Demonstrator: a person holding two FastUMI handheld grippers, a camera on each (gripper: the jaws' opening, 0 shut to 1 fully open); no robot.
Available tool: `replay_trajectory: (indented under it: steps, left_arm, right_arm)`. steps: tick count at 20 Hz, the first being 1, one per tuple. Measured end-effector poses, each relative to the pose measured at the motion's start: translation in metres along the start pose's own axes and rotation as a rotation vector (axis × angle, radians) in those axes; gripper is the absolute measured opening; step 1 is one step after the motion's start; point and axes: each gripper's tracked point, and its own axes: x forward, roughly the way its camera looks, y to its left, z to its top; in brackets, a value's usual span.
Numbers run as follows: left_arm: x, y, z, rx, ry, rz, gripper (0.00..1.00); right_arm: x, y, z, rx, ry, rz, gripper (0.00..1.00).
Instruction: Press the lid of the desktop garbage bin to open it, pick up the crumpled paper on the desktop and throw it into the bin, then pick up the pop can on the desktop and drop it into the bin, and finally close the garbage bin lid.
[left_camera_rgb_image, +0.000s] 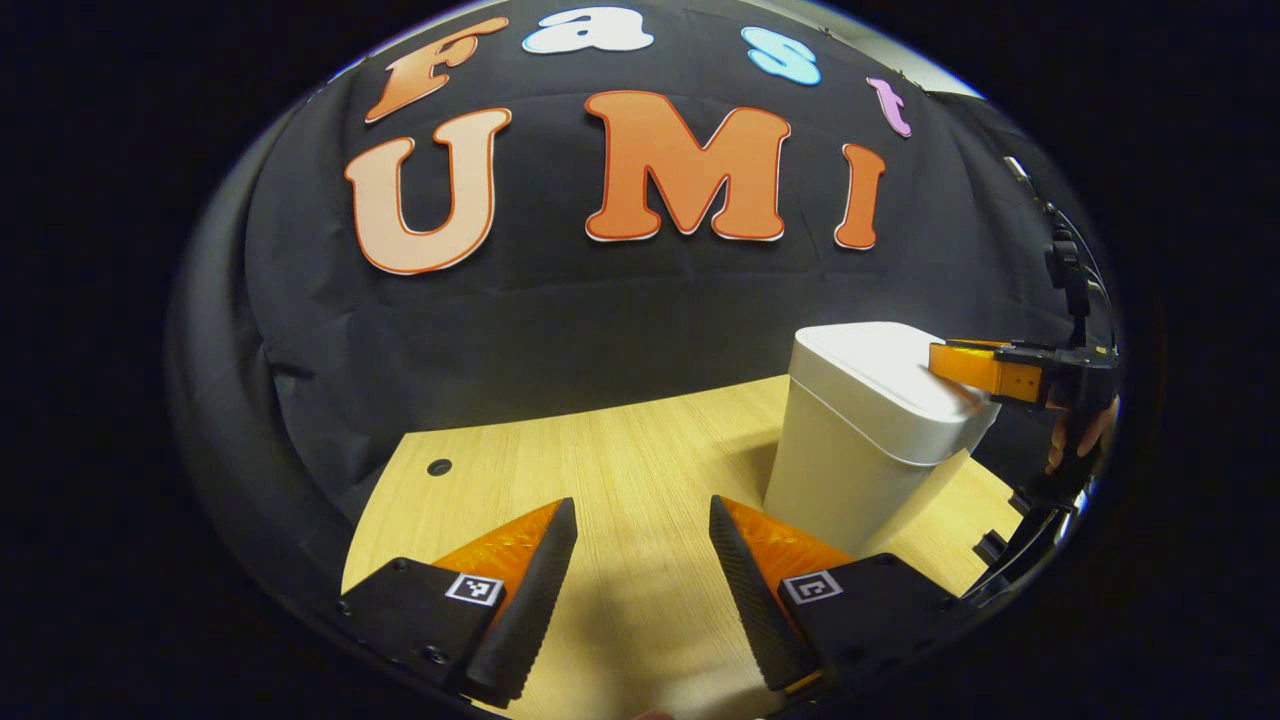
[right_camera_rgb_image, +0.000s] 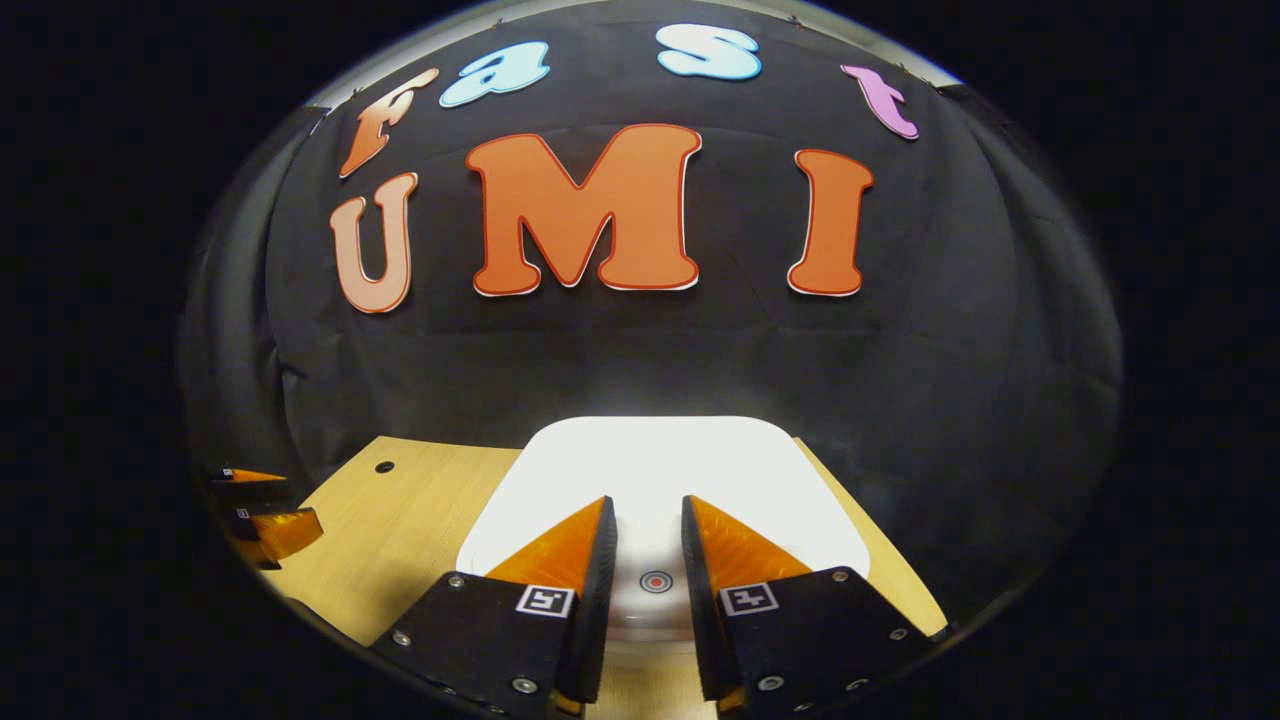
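Right fingers (right_camera_rgb_image: 648, 520), narrowly parted, hover over the closed bin lid (right_camera_rgb_image: 700, 470); left fingers (left_camera_rgb_image: 642, 520) spread above the worktop (left_camera_rgb_image: 620, 450), bin (left_camera_rgb_image: 860, 450) at two o'clock.

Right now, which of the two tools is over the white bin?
The right tool: it sits above the bin's closed lid, fingers close together. The left tool hangs over bare desk, fingers wide apart.

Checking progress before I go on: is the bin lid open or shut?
Shut. The lid lies flat on the white bin, with the right hand-held gripper over it.
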Motion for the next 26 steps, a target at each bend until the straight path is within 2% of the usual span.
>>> replay_trajectory:
  steps: [2,4,5,6,10,11,13,14,16,18,19,23,25,26]
  left_arm:
    - [-0.005,0.007,0.008,-0.016,-0.023,0.003,0.84]
    - [-0.011,0.019,0.022,-0.018,-0.058,0.022,0.86]
    - [-0.014,0.025,0.029,-0.016,-0.076,0.030,0.86]
    - [-0.017,0.031,0.034,-0.014,-0.089,0.041,0.86]
    - [-0.027,0.057,0.054,-0.005,-0.153,0.096,0.86]
    - [-0.031,0.065,0.060,0.005,-0.176,0.113,0.84]
    - [-0.040,0.080,0.069,0.038,-0.218,0.162,0.87]
    - [-0.046,0.090,0.074,0.052,-0.239,0.187,0.89]
    - [-0.054,0.099,0.084,0.070,-0.286,0.219,0.84]
    - [-0.062,0.106,0.091,0.082,-0.323,0.242,0.87]
    - [-0.065,0.108,0.089,0.089,-0.318,0.251,0.89]
    - [-0.068,0.112,0.083,0.061,-0.310,0.262,0.87]
    - [-0.071,0.117,0.082,0.051,-0.309,0.284,0.89]
    - [-0.073,0.120,0.081,0.044,-0.311,0.293,0.95]
  right_arm:
    - [-0.003,0.000,0.003,-0.024,-0.017,-0.007,0.39]
    - [-0.008,-0.004,0.004,-0.026,-0.001,-0.056,0.41]
    - [-0.012,0.003,0.009,-0.012,-0.008,-0.053,0.46]
    - [-0.018,0.014,0.016,0.001,-0.038,-0.038,0.53]
    - [-0.031,0.056,0.047,-0.036,-0.138,0.034,0.59]
    - [-0.033,0.066,0.051,-0.042,-0.145,0.053,0.66]
    - [-0.038,0.088,0.056,-0.035,-0.148,0.105,0.71]
    - [-0.041,0.099,0.059,-0.028,-0.156,0.129,0.72]
    - [-0.045,0.115,0.061,-0.022,-0.172,0.164,0.73]
    - [-0.046,0.128,0.055,-0.032,-0.160,0.186,0.76]
    - [-0.047,0.133,0.050,-0.045,-0.147,0.198,0.77]
    - [-0.052,0.153,0.048,-0.086,-0.150,0.240,0.77]
    - [-0.053,0.159,0.049,-0.089,-0.151,0.254,0.77]
    - [-0.052,0.161,0.049,-0.088,-0.147,0.260,0.77]
